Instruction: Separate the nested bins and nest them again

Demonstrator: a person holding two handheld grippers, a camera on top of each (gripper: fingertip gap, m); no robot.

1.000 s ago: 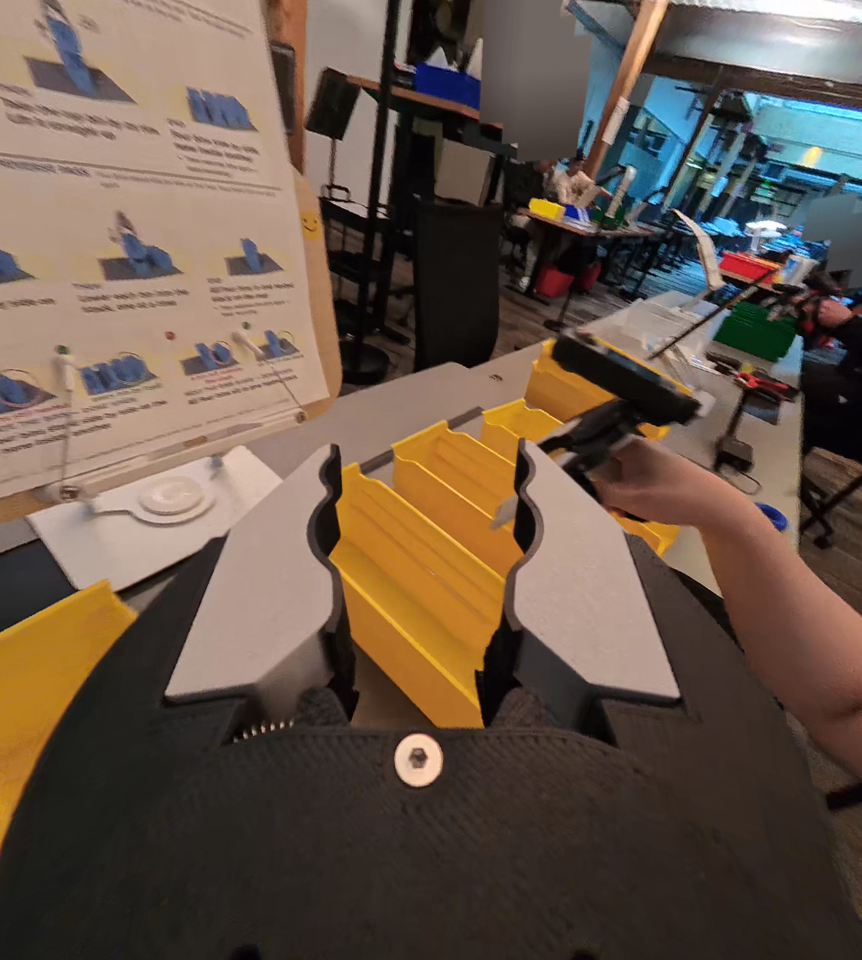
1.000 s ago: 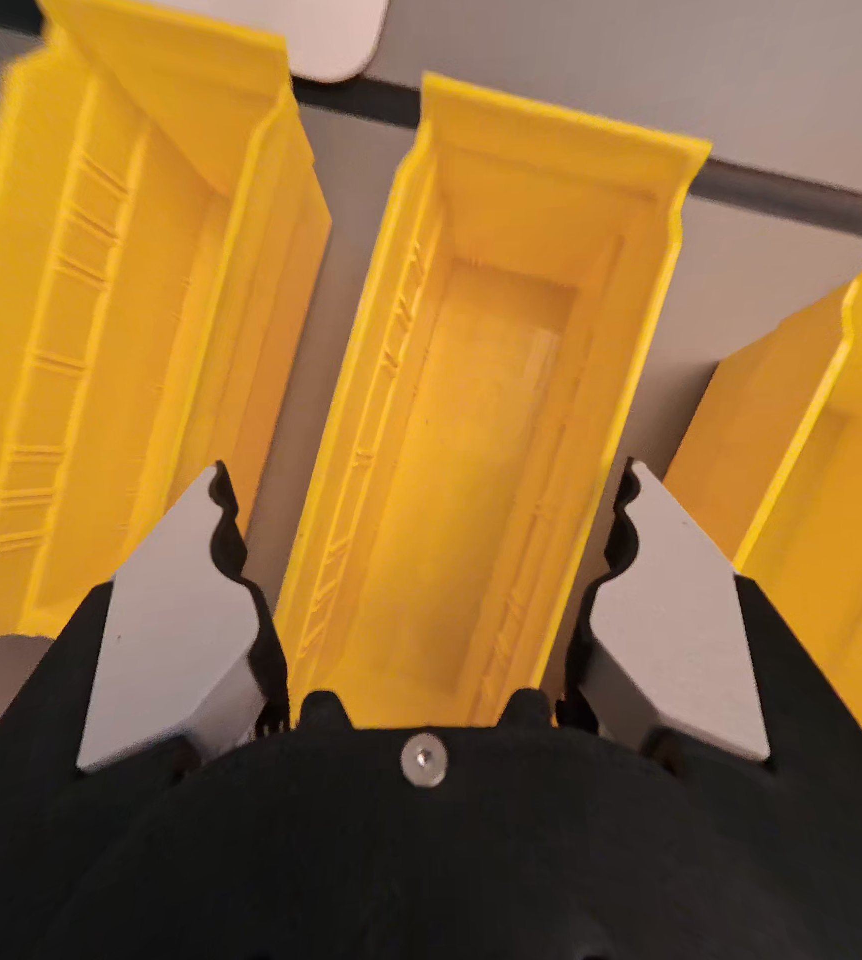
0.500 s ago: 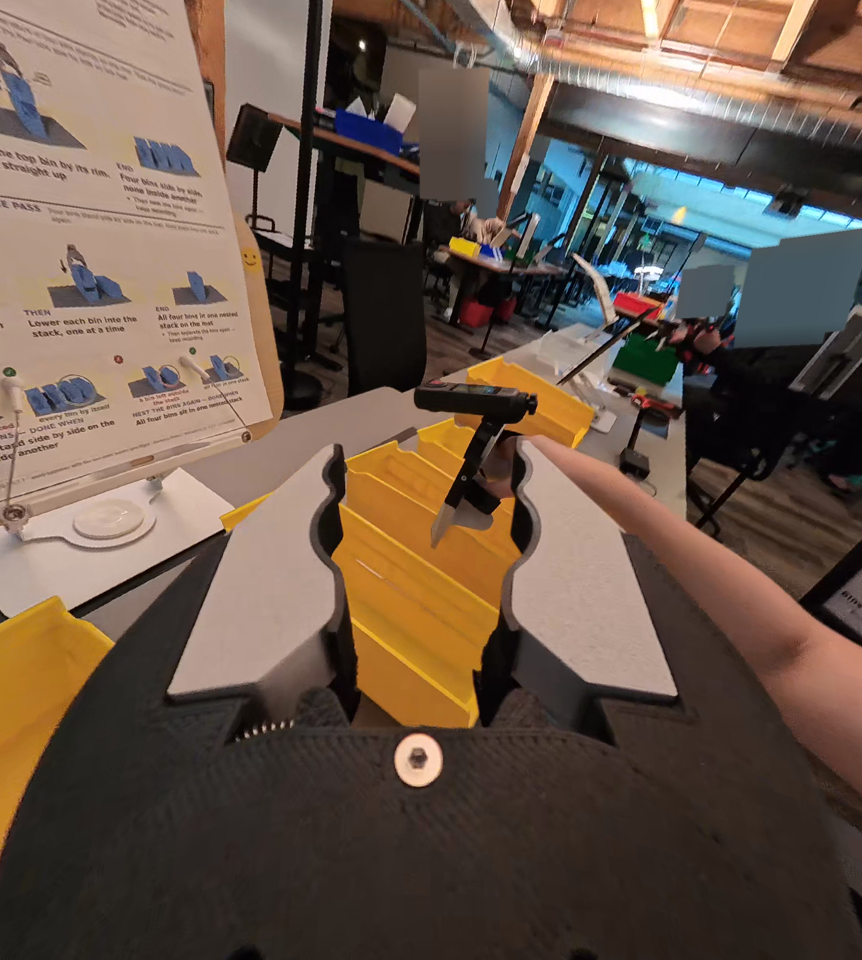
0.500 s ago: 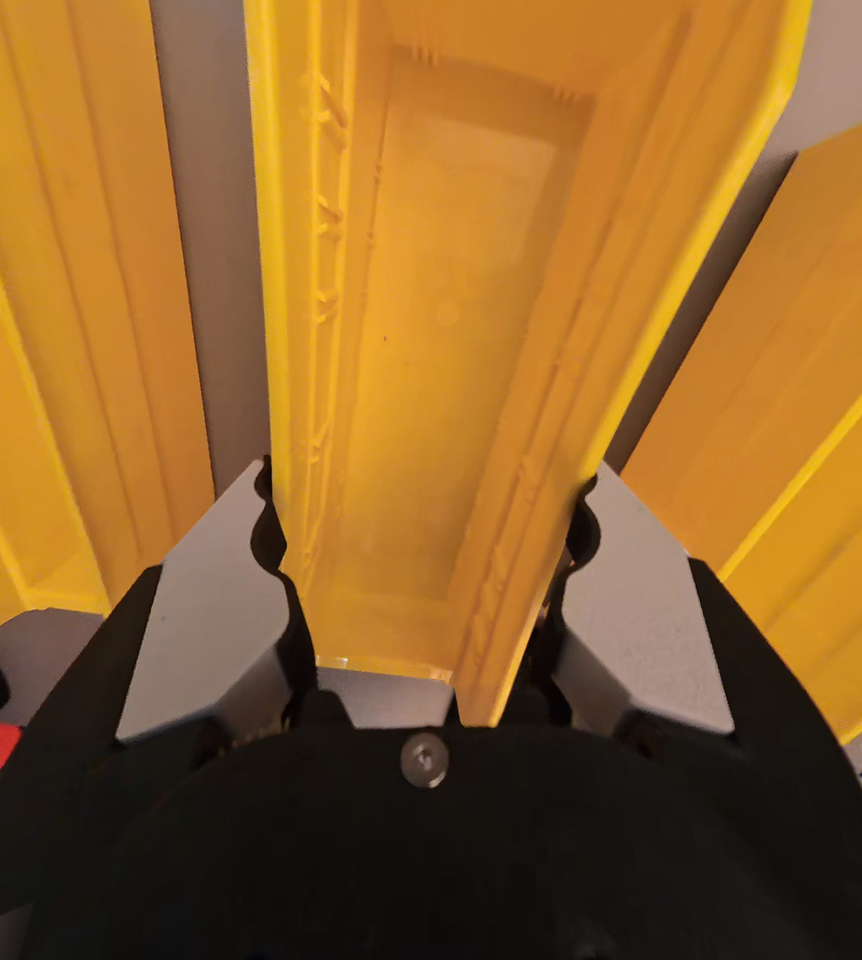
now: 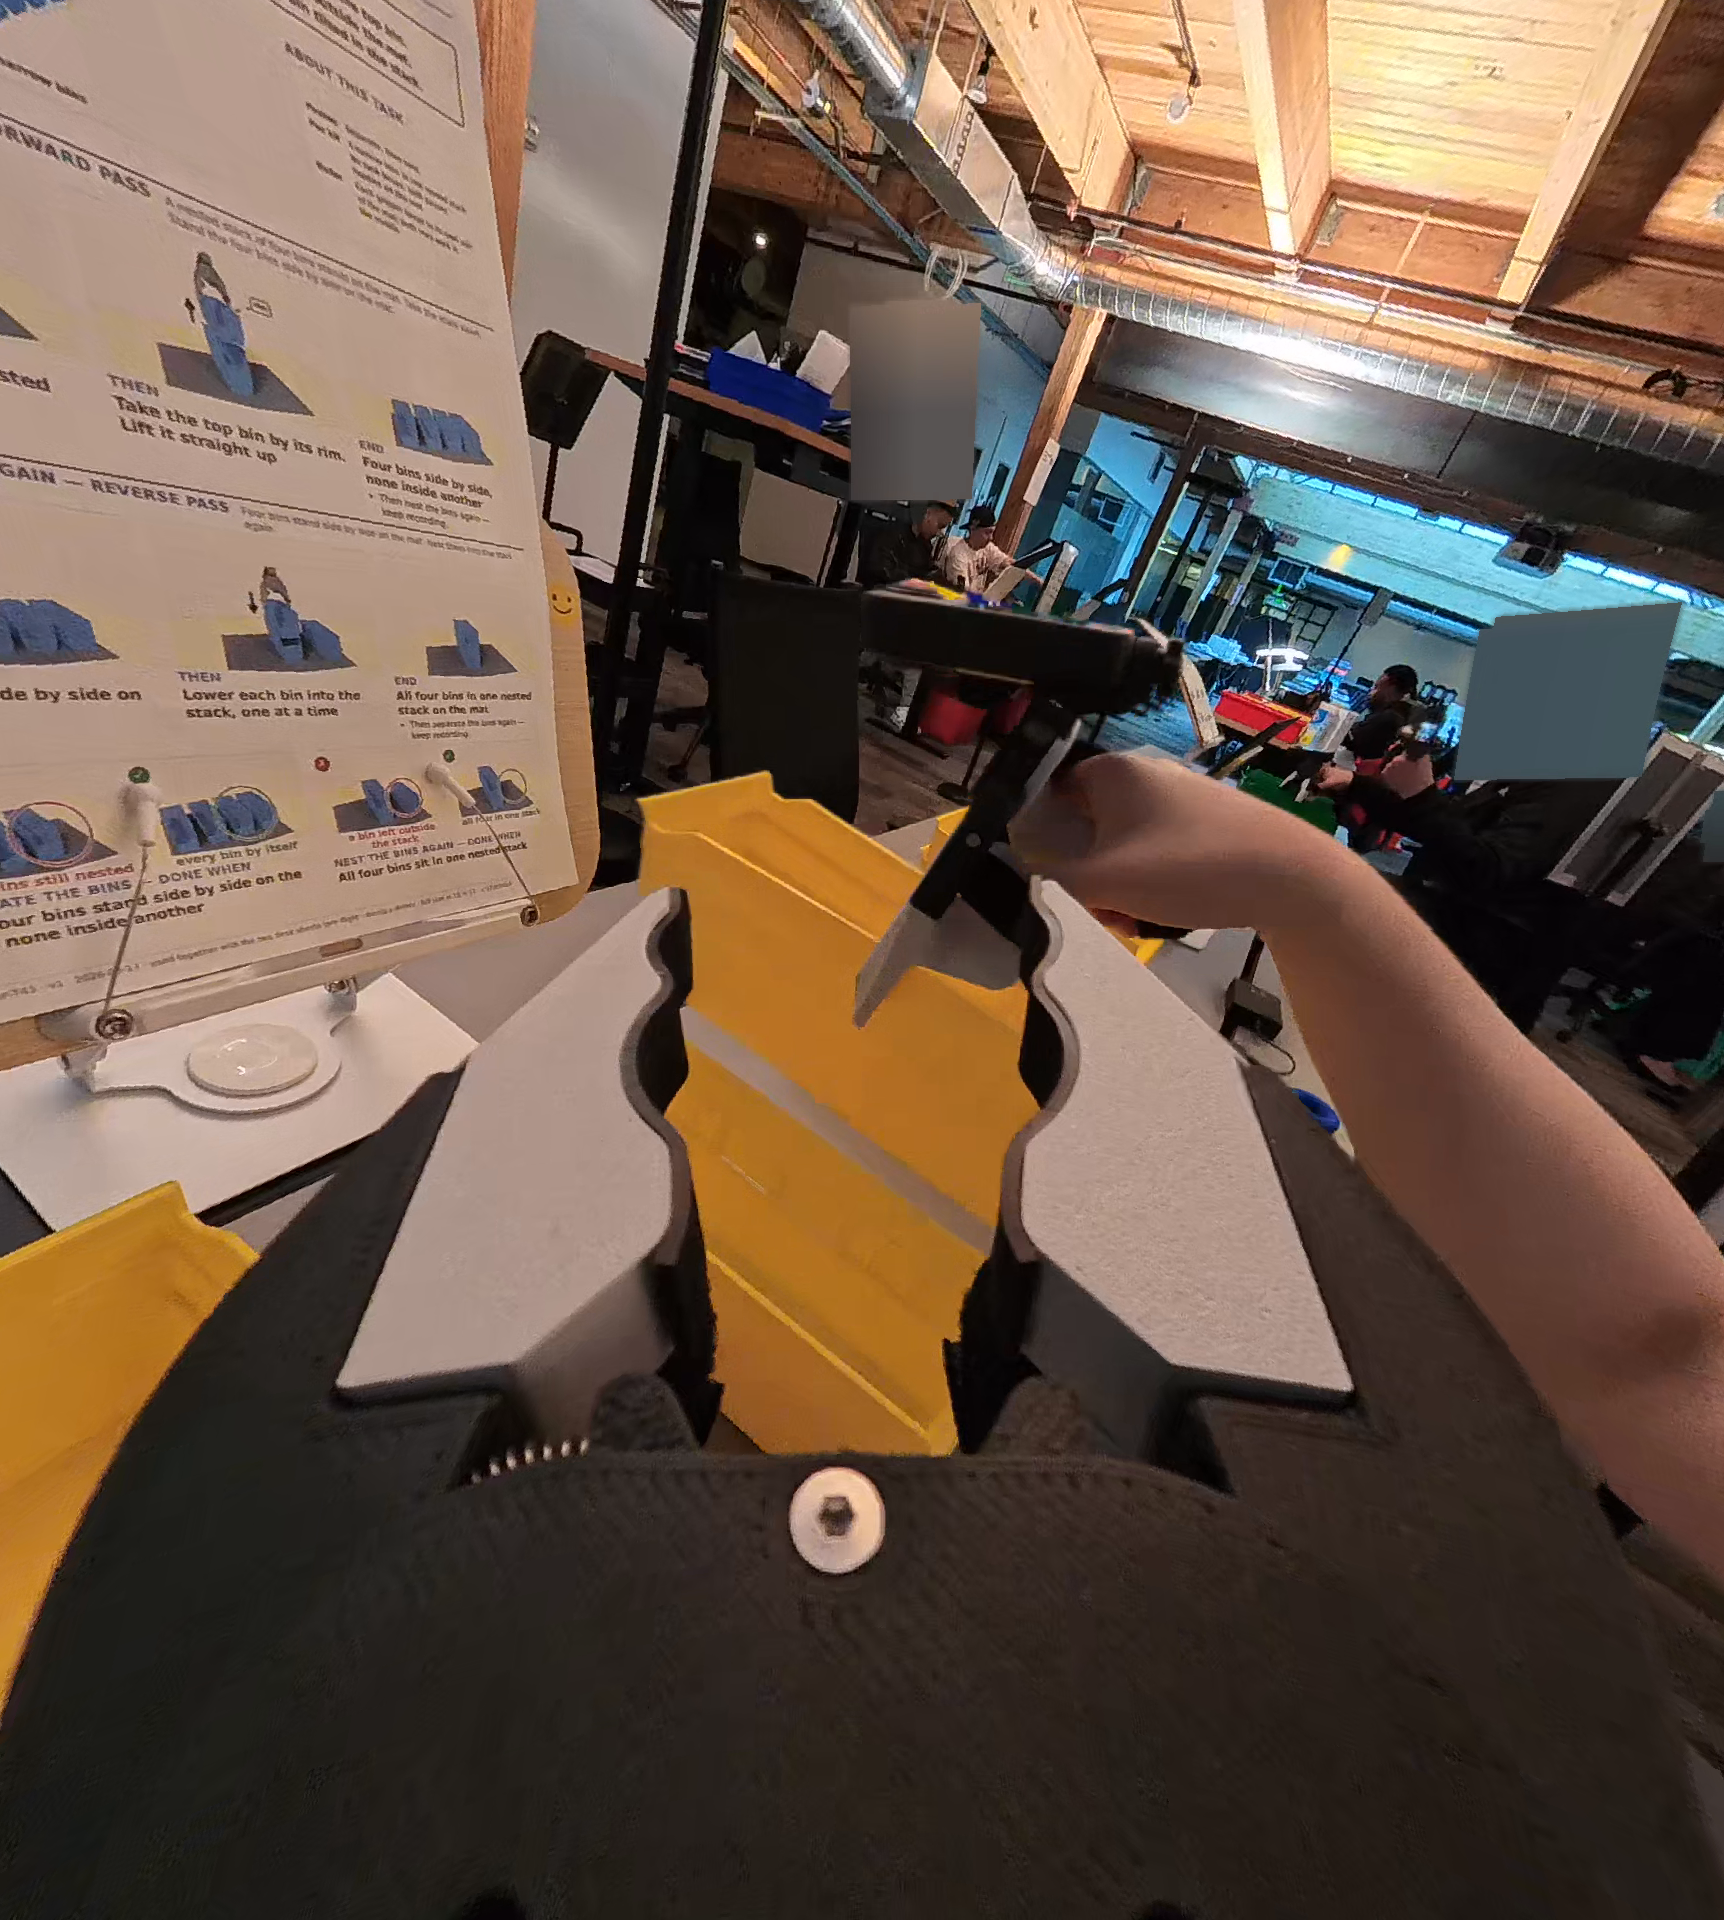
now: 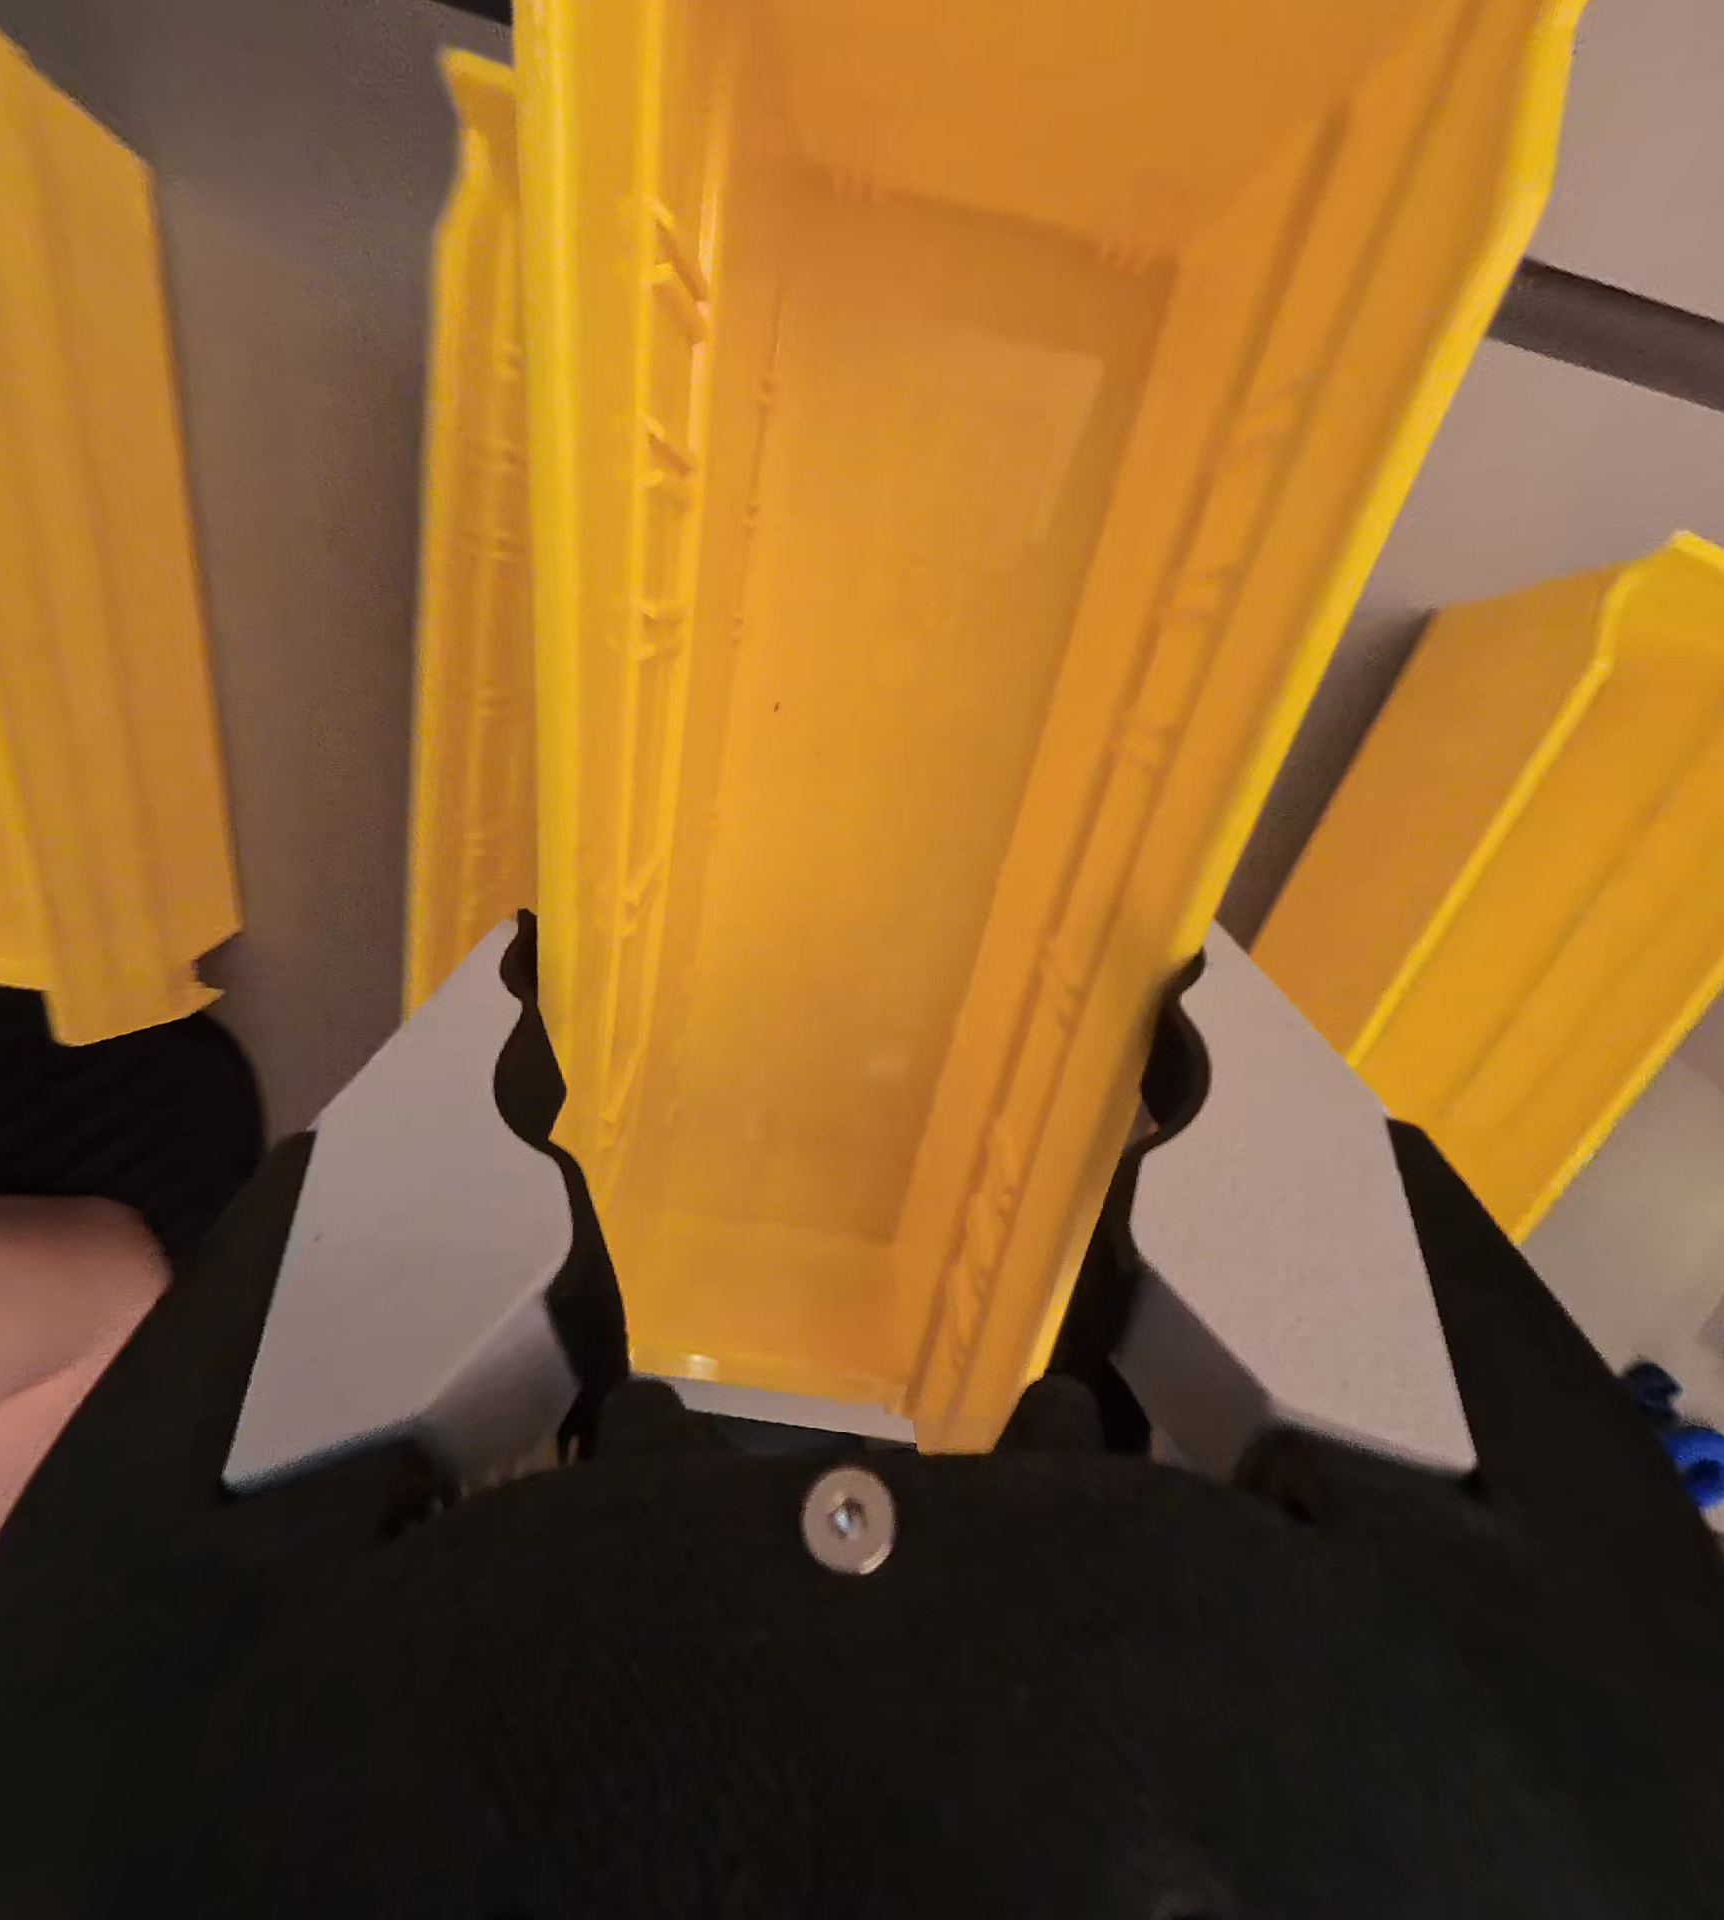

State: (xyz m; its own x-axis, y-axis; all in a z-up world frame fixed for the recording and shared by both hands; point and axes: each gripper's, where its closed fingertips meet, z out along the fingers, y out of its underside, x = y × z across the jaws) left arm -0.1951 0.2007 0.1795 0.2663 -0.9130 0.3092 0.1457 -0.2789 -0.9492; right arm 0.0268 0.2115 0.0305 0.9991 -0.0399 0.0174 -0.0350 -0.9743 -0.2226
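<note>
The lifted bin (image 6: 899, 644) sits between the right gripper (image 6: 842, 956) fingers; another bin (image 6: 47, 582) lies at nine o'clock, one (image 6: 1564, 852) at three, one (image 6: 473, 582) just beside it.

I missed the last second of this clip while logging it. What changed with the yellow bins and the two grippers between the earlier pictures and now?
The right gripper closed its fingers on the sides of the middle yellow bin and lifted it off the table; it now hangs above its neighbours. The left gripper tilted up, its fingers as far apart as before and holding nothing. The other bins stayed put.
</note>
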